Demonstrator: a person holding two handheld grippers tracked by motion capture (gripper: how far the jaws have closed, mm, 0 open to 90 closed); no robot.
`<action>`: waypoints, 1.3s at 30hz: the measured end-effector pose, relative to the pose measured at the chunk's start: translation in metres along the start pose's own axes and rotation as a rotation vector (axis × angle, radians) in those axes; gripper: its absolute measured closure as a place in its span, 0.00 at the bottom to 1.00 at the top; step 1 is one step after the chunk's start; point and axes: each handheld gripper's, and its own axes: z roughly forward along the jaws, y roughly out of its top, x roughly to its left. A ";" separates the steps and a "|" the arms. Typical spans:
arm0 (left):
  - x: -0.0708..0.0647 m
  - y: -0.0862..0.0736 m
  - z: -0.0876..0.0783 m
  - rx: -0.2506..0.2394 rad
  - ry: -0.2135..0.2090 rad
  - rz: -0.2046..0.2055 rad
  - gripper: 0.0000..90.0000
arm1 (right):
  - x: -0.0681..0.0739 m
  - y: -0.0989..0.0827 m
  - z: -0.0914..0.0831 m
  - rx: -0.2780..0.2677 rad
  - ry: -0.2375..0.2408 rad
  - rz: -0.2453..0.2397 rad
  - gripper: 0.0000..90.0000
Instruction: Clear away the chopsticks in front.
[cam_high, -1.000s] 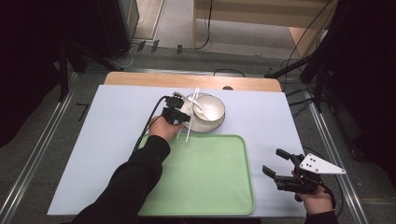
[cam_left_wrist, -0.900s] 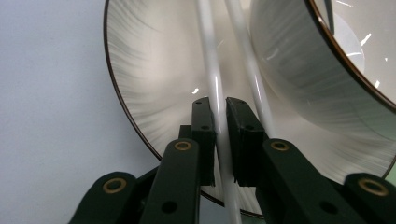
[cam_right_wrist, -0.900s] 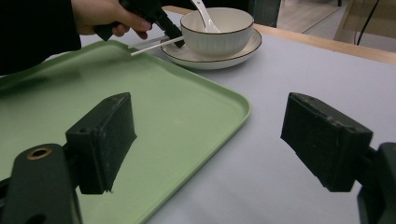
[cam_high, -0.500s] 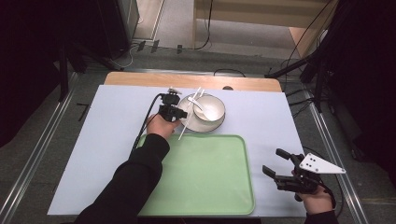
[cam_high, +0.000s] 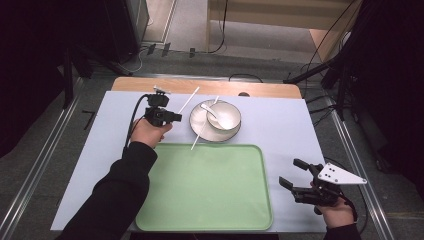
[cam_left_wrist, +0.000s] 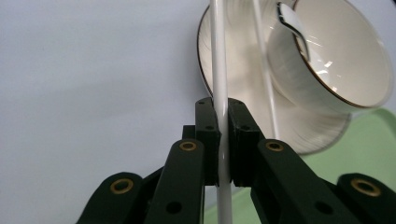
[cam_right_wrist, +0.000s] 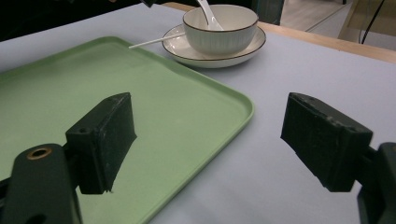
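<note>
The left gripper (cam_high: 175, 116) is clamped on a white chopstick (cam_left_wrist: 219, 93), held off the table beside the bowl (cam_high: 223, 116). A second chopstick (cam_high: 199, 134) leans across the saucer (cam_high: 201, 120). The right gripper (cam_high: 295, 174) hangs wide open near the green tray (cam_high: 205, 190).

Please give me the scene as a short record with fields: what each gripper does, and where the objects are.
left gripper: shut on one chopstick, lifted
second chopstick: lies across the saucer
bowl: on the saucer, spoon inside
tray: green, nearer the person than the saucer
right gripper: open, beside the tray's right edge
</note>
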 end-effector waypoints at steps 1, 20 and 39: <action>0.001 -0.004 -0.012 -0.001 -0.016 0.017 0.95 | 0.000 0.000 0.001 0.001 0.001 -0.001 0.20; -0.028 -0.076 -0.062 -0.028 -0.122 0.099 0.95 | -0.002 0.004 0.011 0.011 0.015 -0.005 0.20; -0.053 -0.133 -0.066 -0.039 -0.192 0.136 0.95 | -0.003 0.009 0.022 0.015 0.041 -0.016 0.20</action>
